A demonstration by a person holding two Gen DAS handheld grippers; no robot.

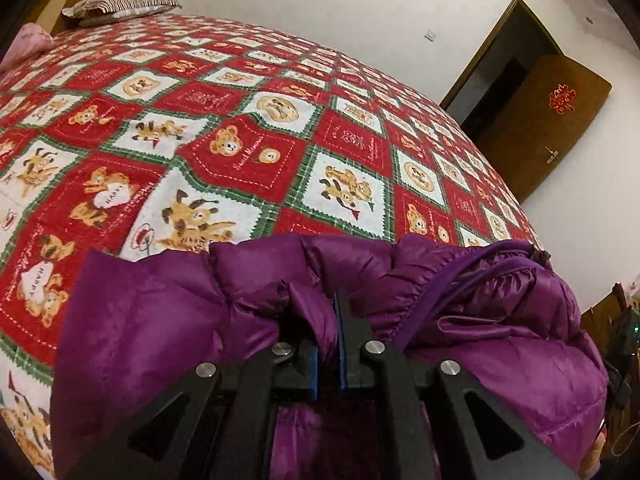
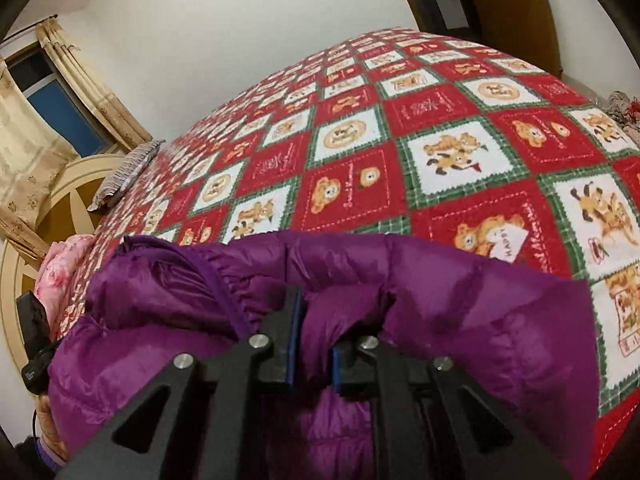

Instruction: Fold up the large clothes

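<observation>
While the purple jacket (image 1: pixel 500 344) hangs bunched at the near edge of the bed (image 1: pixel 248 128), both grippers pinch folds of its quilted cloth. On the left gripper (image 1: pixel 326 320), the blue-padded jaws are pressed nearly together on a ridge of the jacket; beside that ridge runs a gathered seam with a darker purple zipper edge (image 1: pixel 480 264). On the right gripper (image 2: pixel 314 332), the jaws likewise clamp a puffed fold, with the gathered seam lying just beside it. Most of the jacket drapes over and below the grippers and hides the bed's near edge.

Beyond the jacket, the bed spreads out under a red, white and green blanket with bear pictures, flat and bare across its middle. At the head of the bed lie a striped pillow (image 1: pixel 120 4) and a pink cloth (image 2: pixel 60 268), against a tan headboard (image 2: pixel 68 200). Past the headboard hang beige curtains (image 2: pixel 24 148) at a window. Past the far side of the bed a brown door (image 1: pixel 544 120) stands open in the white wall, bearing a red ornament (image 1: pixel 562 98).
</observation>
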